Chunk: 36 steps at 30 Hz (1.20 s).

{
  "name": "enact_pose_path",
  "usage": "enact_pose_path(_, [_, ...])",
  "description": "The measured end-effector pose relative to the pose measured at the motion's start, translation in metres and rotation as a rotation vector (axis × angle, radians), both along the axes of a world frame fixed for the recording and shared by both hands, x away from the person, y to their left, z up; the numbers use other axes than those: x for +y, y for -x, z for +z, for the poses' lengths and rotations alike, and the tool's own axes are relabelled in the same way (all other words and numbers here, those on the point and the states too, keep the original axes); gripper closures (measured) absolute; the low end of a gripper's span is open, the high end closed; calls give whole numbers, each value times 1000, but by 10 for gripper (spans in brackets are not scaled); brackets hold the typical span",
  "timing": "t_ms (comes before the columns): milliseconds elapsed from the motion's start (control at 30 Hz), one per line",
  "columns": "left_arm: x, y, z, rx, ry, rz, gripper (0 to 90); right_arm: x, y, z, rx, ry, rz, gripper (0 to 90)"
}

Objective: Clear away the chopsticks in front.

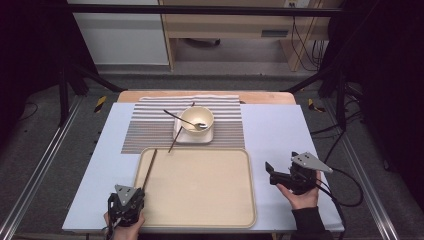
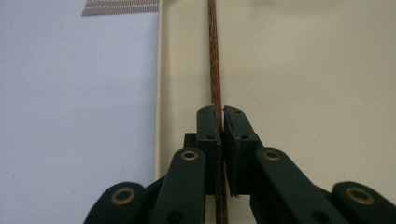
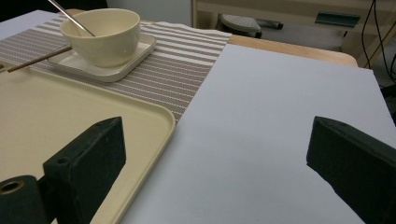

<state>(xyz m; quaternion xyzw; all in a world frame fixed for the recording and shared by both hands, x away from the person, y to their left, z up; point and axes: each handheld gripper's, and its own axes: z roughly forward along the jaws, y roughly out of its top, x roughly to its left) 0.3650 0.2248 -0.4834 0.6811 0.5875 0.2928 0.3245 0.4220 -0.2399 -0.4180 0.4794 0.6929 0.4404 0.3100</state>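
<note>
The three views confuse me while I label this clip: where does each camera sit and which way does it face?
High view: above the near edge, looking forward and down at the beige plastic tray; both hands show.
Left gripper view: rides the left gripper, facing along its thin brown chopstick.
Right gripper view: rides the right gripper, facing the cream ceramic bowl.
All share the tray.

Most of the tray [image 1: 200, 190] lay bare, open to passage except along its left rim, where a chopstick [image 1: 149, 169] ran. Beyond the tray's far edge, the bowl [image 1: 197, 120] on its plate [image 1: 193, 135] and a second chopstick [image 1: 179, 132] obstructed the placemat [image 1: 145, 127]. The table's right edge lay unobstructed.
</note>
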Motion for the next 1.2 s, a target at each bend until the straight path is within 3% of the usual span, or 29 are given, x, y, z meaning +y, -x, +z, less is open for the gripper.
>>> enact_pose_path(233, [1, -1, 0, 3, 8, -7, 842, 1, 0, 0, 1, 0, 2, 50])
enact_pose_path(333, [3, -6, 4, 16, 26, -20, 766, 1, 0, -1, 1, 1, 1, 49])
enact_pose_path(533, [9, -27, 39, -15, 71, -82, 715, 0, 0, 0, 4, -1, -3, 47])
enact_pose_path(600, [10, -37, 51, -26, 74, -115, 721, 0, 0, 0, 4, -3, -3, 48])
enact_pose_path(733, [7, -59, 64, -22, 127, -189, 777, 0, 0, 0, 3, -5, -1, 49])
enact_pose_path(967, [5, -83, 69, 1, 92, -332, 865, -1, 0, 1, 0, -4, -2, 49])
enact_pose_path(1200, [15, -90, 46, 31, 15, -425, 896, 0, -1, 0, 3, 4, -5, 50])
